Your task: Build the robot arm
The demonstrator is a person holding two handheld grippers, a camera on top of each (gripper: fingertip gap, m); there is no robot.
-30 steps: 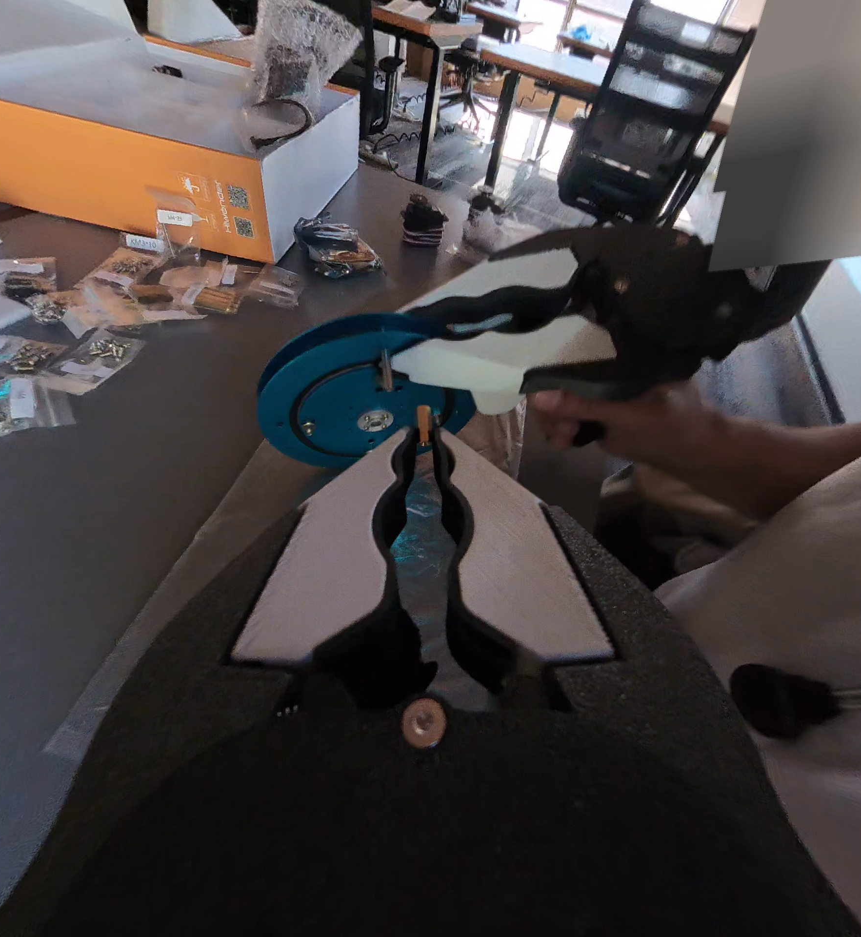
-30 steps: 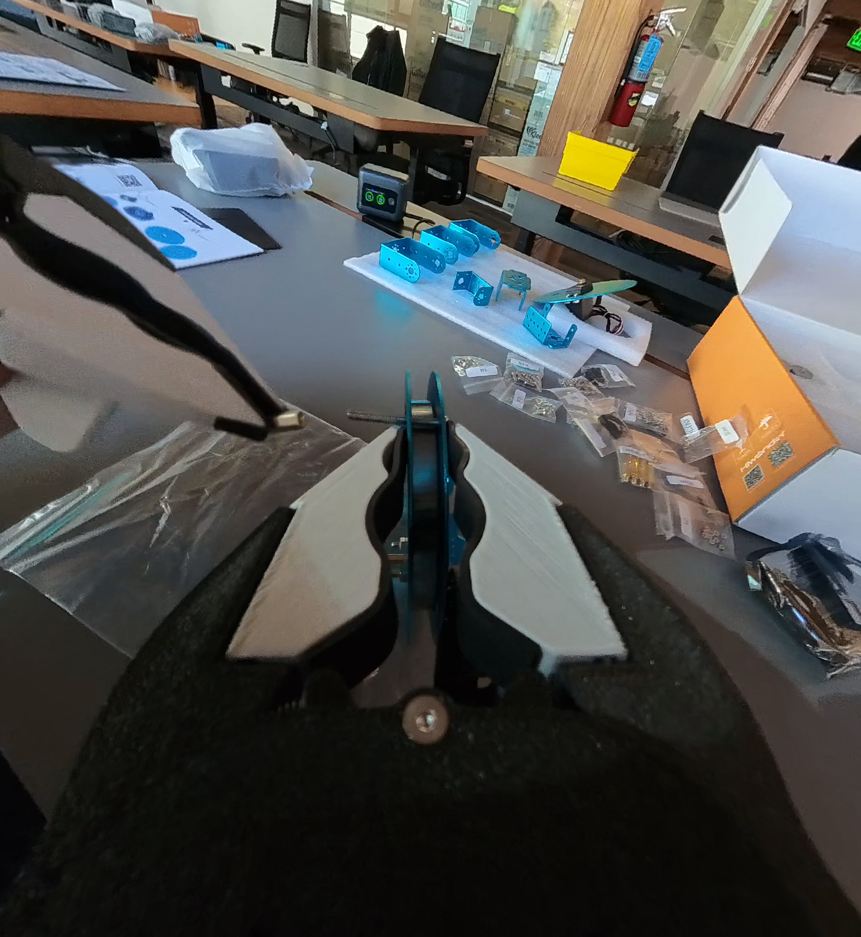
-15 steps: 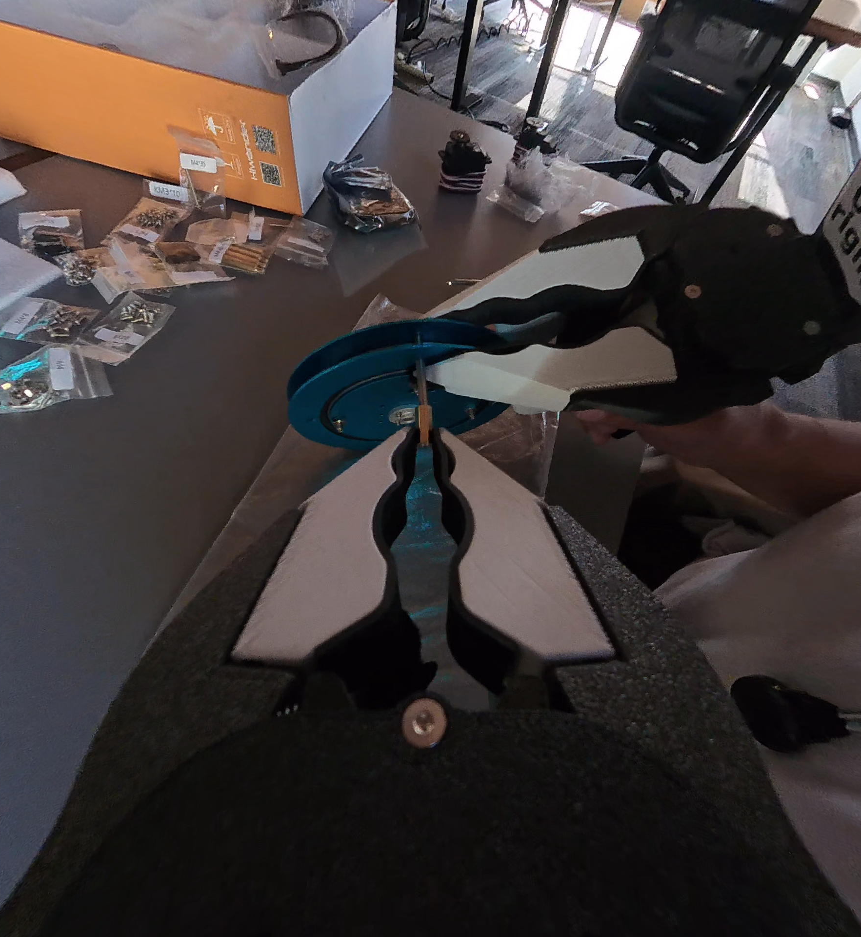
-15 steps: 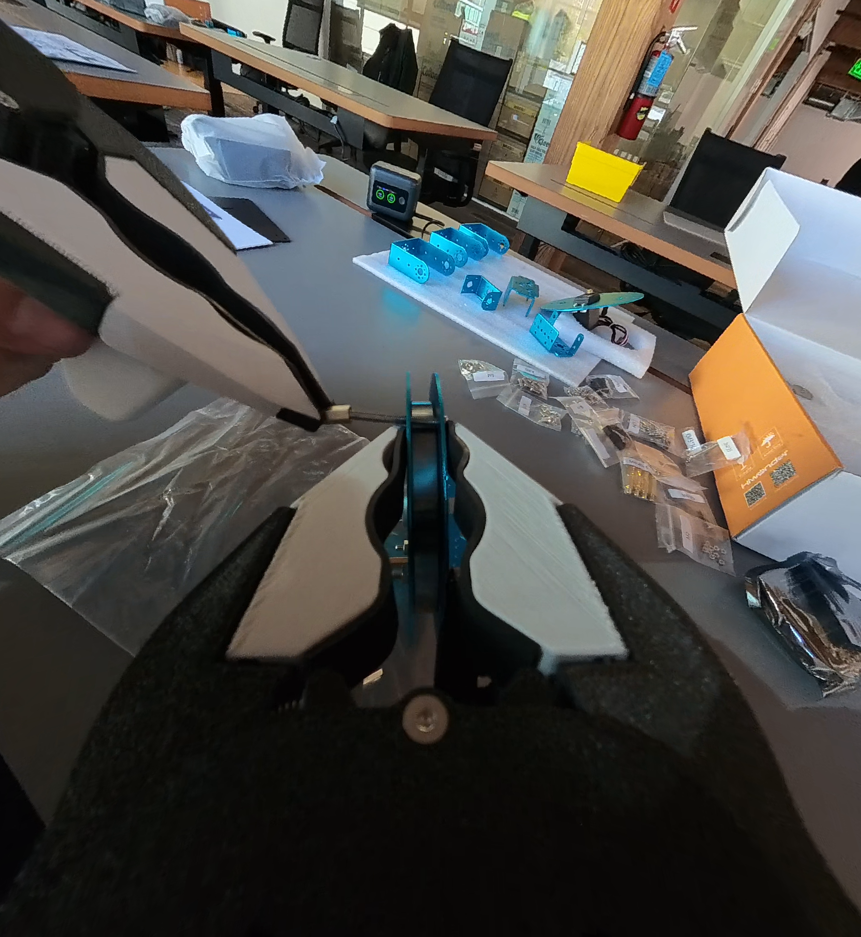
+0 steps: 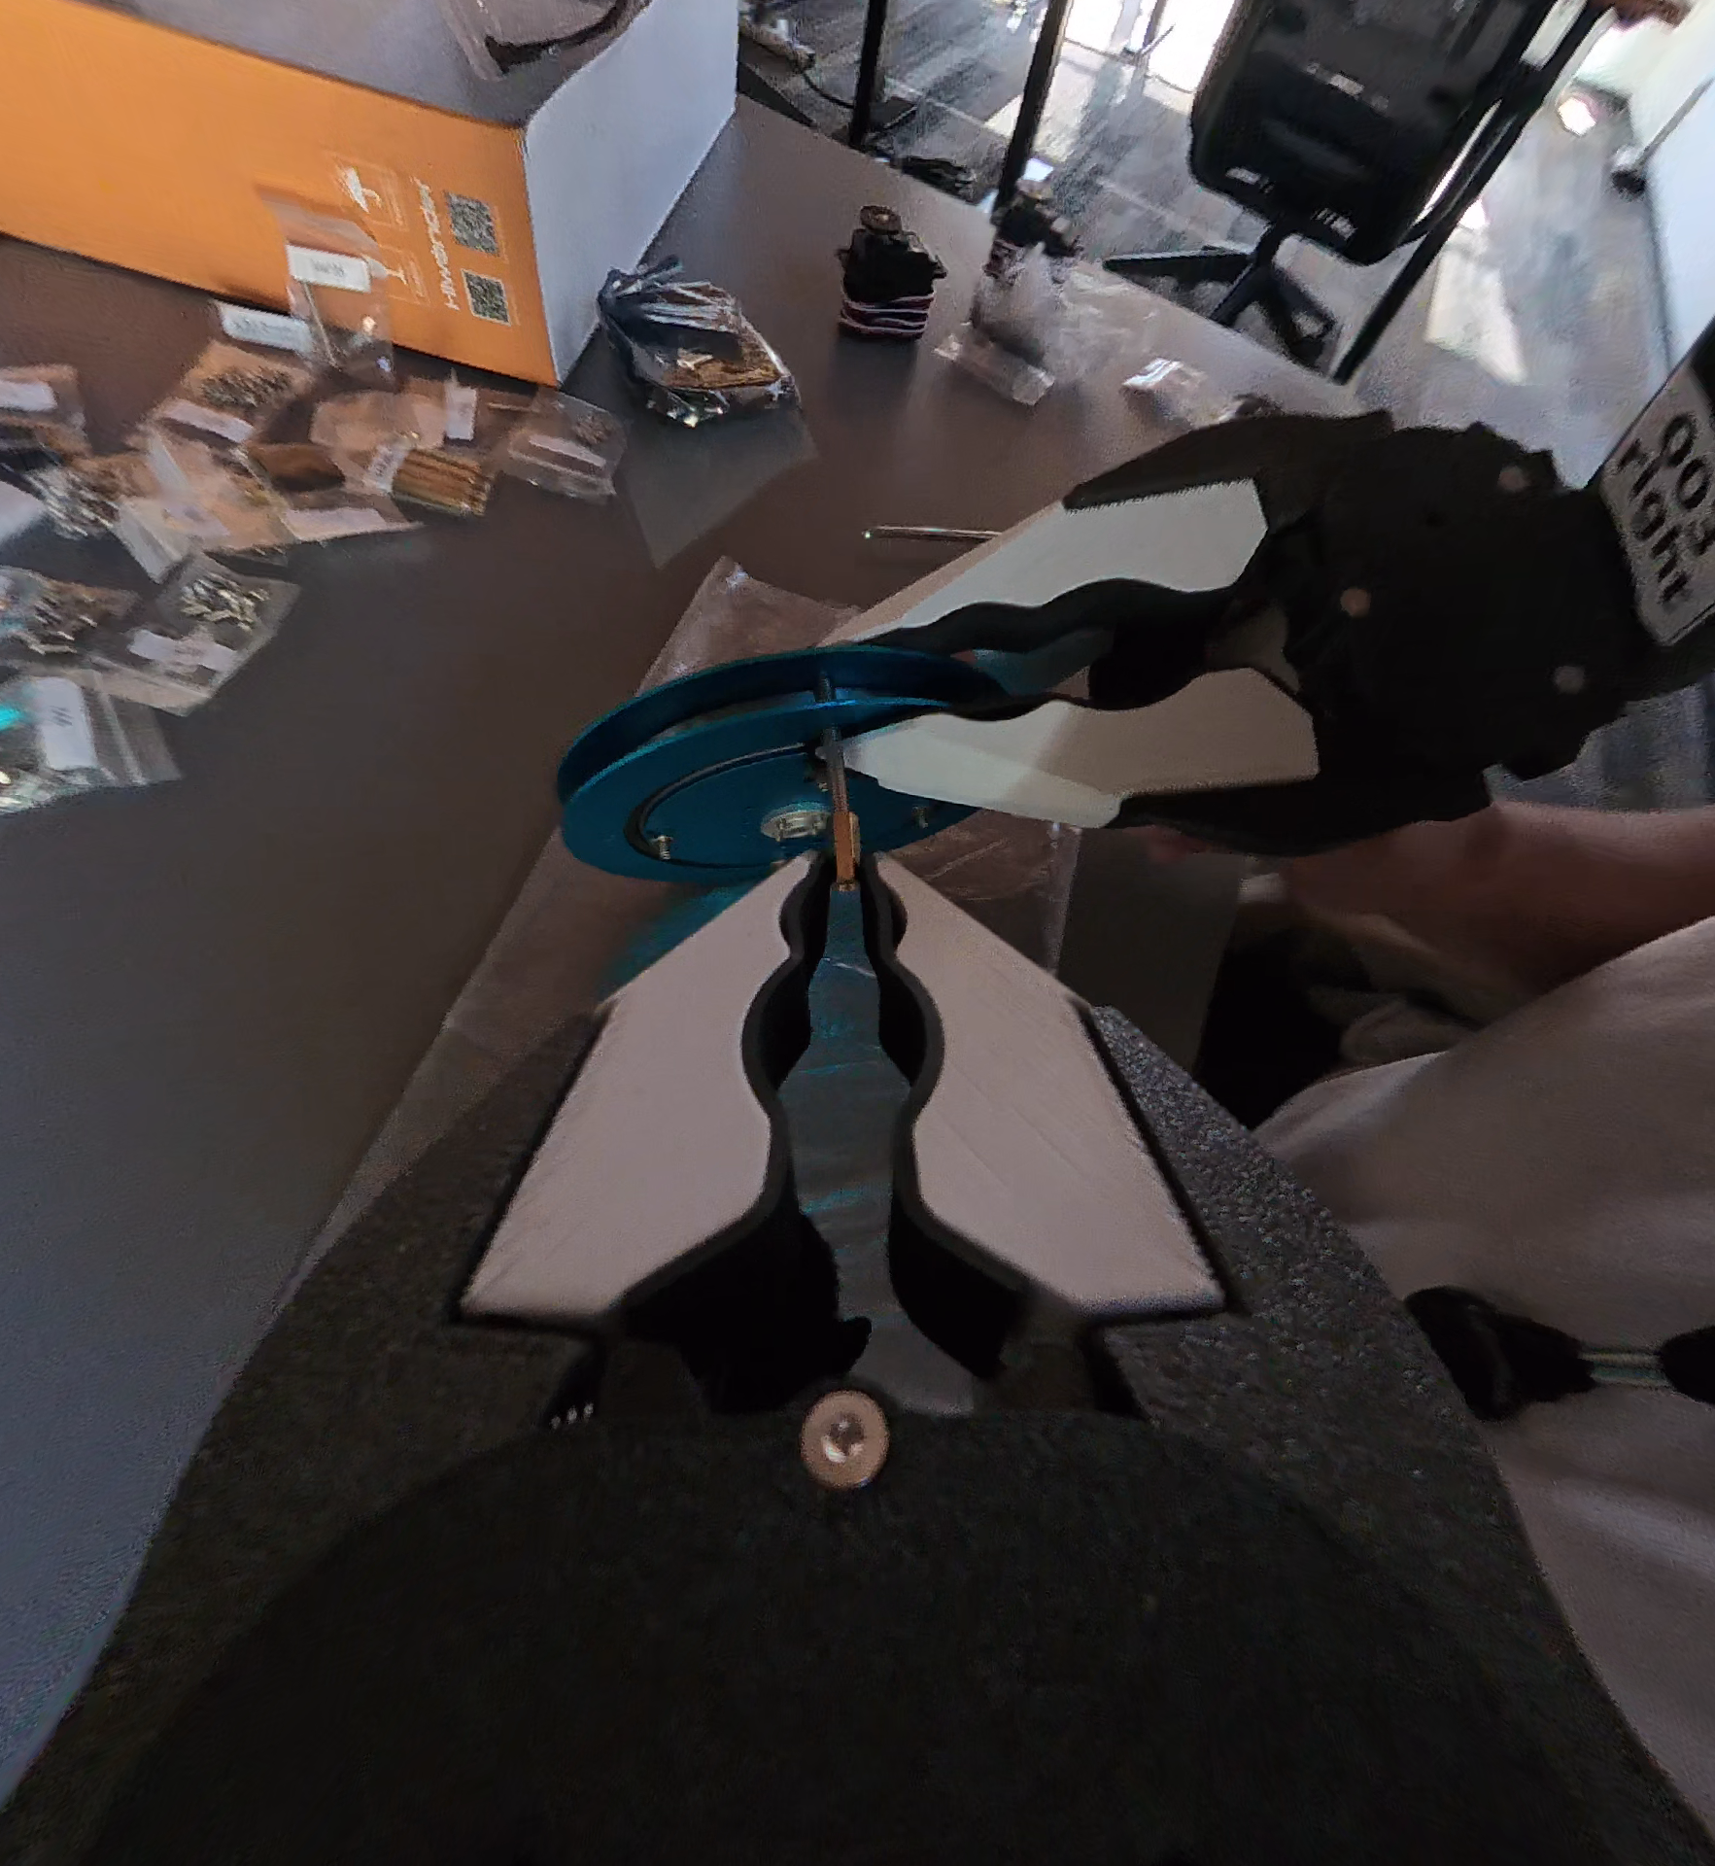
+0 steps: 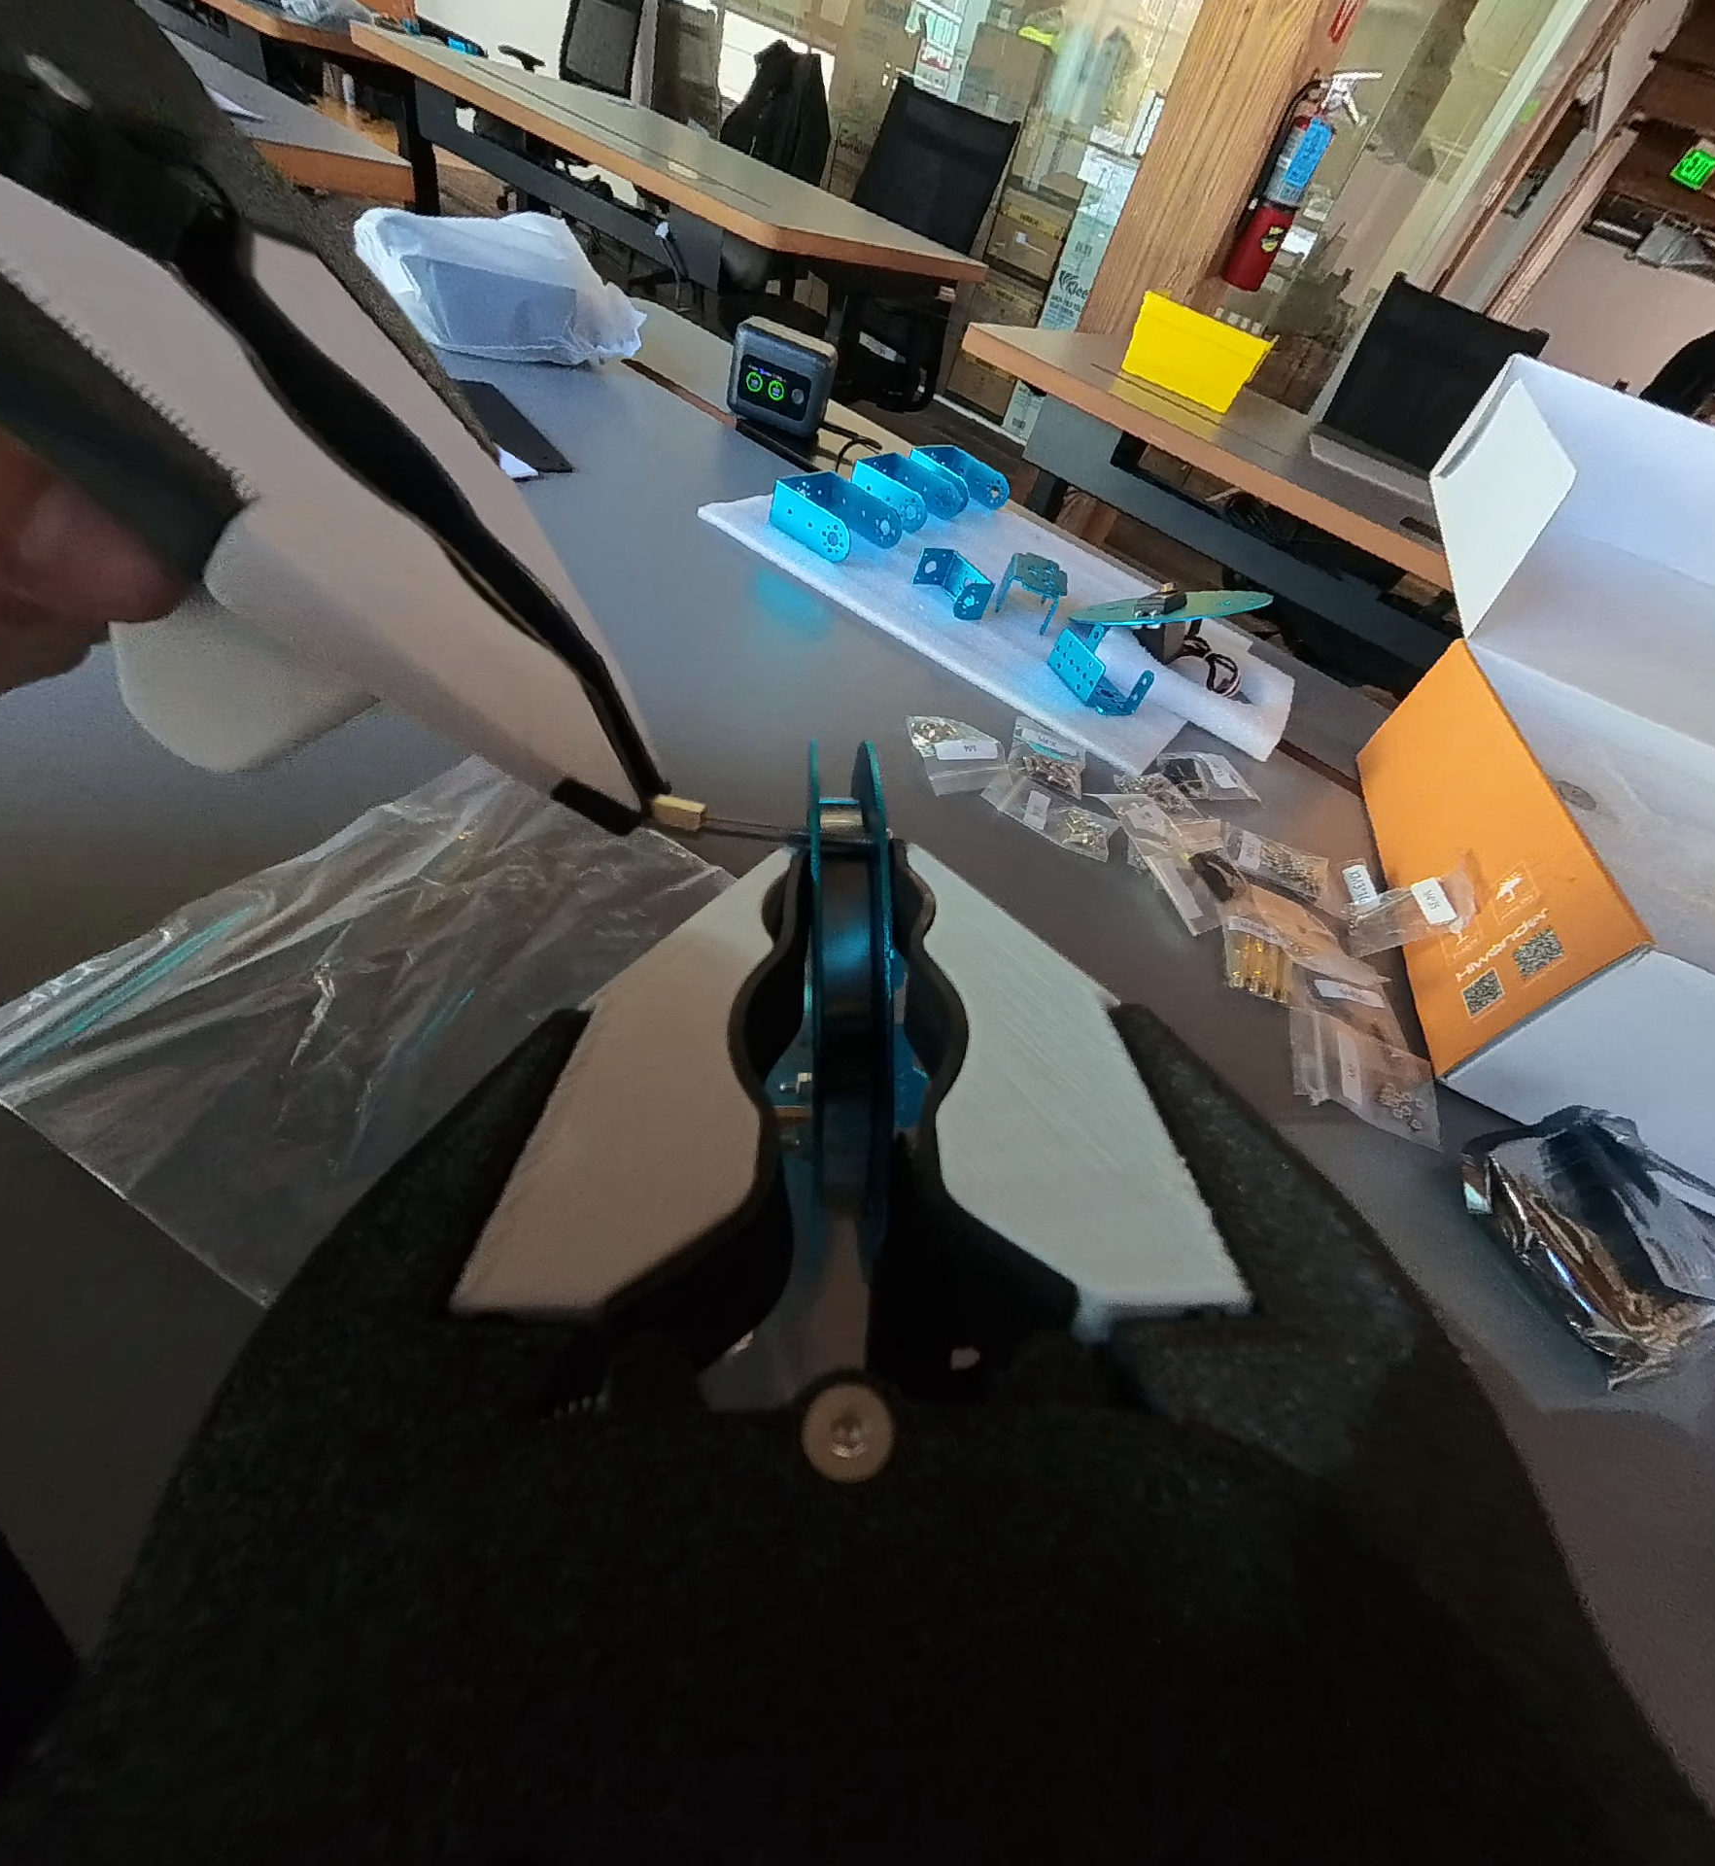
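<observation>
In the left wrist view, the left gripper (image 5: 845, 876) is seen with its tips pinched on the end of a small brass standoff (image 5: 844, 834), from which a thin dark rod runs up through the blue disc assembly (image 5: 732, 752). That assembly, two round blue plates stacked with a gap, is held flat above the grey table (image 5: 177, 959) by the right gripper (image 5: 848, 707), whose white fingers (image 5: 1035, 752) are clamped on its rim. For the fitting to go well, it is judged that the standoff should be kept in line with its rod and square to the plate, and the disc held steady.

In the right wrist view, the disc assembly is seen edge-on, squeezed between the right gripper's closed fingers. The standoff is met from the left, gripped at the left gripper's tips, just beside the plate. A clear plastic bag (image 6: 278, 1010) lies beneath, with small hardware bags (image 6: 1186, 858) and an orange box (image 6: 1499, 868) farther right.
</observation>
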